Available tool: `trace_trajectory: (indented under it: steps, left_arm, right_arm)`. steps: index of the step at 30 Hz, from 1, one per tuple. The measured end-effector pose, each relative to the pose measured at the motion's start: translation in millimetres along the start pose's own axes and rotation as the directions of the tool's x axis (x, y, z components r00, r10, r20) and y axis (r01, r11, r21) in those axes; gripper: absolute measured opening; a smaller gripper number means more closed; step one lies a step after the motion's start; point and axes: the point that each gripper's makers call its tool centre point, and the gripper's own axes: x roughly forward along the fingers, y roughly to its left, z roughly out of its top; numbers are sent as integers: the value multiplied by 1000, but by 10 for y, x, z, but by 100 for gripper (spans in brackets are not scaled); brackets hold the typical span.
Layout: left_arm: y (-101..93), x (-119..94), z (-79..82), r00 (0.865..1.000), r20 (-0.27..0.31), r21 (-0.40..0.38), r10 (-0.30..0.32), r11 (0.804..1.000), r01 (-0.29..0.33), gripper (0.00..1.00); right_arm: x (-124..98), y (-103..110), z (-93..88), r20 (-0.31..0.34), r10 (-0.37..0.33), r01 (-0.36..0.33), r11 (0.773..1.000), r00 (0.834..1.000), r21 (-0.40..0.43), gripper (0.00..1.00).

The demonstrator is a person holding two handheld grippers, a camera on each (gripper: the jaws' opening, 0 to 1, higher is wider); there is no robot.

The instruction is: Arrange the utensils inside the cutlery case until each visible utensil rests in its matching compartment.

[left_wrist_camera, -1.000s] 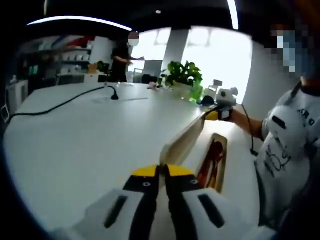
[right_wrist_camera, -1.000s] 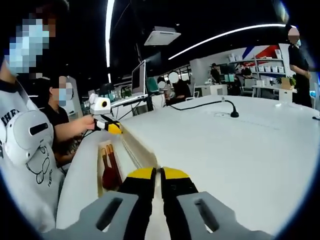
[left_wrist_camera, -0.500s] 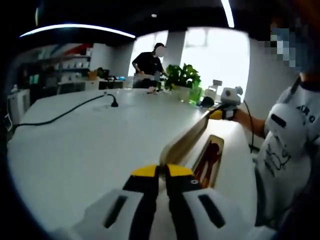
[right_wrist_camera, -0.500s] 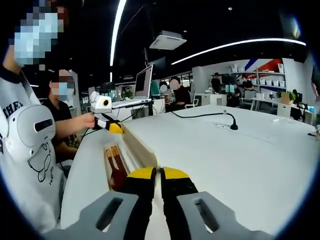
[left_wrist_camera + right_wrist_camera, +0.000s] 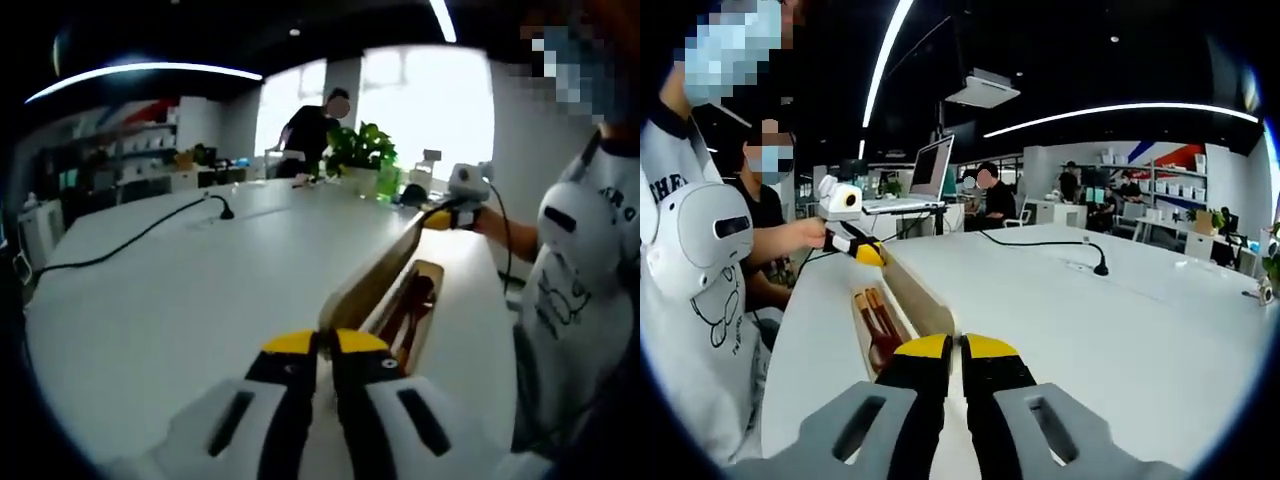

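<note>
We pinch both ends of the raised pale wooden case lid (image 5: 375, 275) with left gripper (image 5: 322, 345) and right gripper (image 5: 959, 347), reddish-brown utensils (image 5: 877, 325) at nine o'clock.

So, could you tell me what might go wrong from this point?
1. Both claws, left claw and right claw, pinch opposite ends of the raised wooden lid; uneven motion could slip it free, dropping it onto the utensils.
2. The open cutlery case lies near the white table edge and could be nudged off.

Both views sit low over white table (image 5: 180, 290), facing each other along cutlery case (image 5: 915, 300), close at opposite ends
</note>
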Motion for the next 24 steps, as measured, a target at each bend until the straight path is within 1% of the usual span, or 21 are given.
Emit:
trace_trajectory:
  steps: [2,5,8,10,13,17,20,22,24]
  left_arm:
    - [-10,-21,-17,1000,-2,11,4,1000,-4,6]
    - [-14,-50,-13,1000,12,14,12,1000,-12,6]
    - [-29,-41,-40,1000,13,25,17,1000,-18,6]
    - [-44,-40,-58,1000,11,34,19,999,-19,6]
    - [-52,-56,-68,999,19,46,29,998,-30,6]
    - [-60,-83,-66,999,38,51,38,998,-40,6]
    - [-81,-89,-64,998,47,88,49,995,-53,6]
    - [-95,-98,-68,997,54,115,55,992,-61,6]
    - [-110,-106,-73,997,61,121,56,991,-63,6]
  right_arm:
    - [-2,34,-19,4,-5,5,1000,1000,-17,3]
    - [-10,52,-53,7,-17,18,999,1000,-38,3]
    - [-8,61,-67,11,-29,30,998,1000,-58,3]
    - [-6,55,-67,22,-50,52,992,998,-112,3]
    - [-10,83,-113,16,-59,60,988,998,-139,3]
    - [-32,127,-145,25,-54,57,988,998,-143,3]
    - [-37,153,-140,36,-66,72,972,997,-225,3]
    - [-45,185,-162,36,-63,69,970,997,-232,3]
    - [-51,186,-172,43,-67,76,962,997,-261,3]
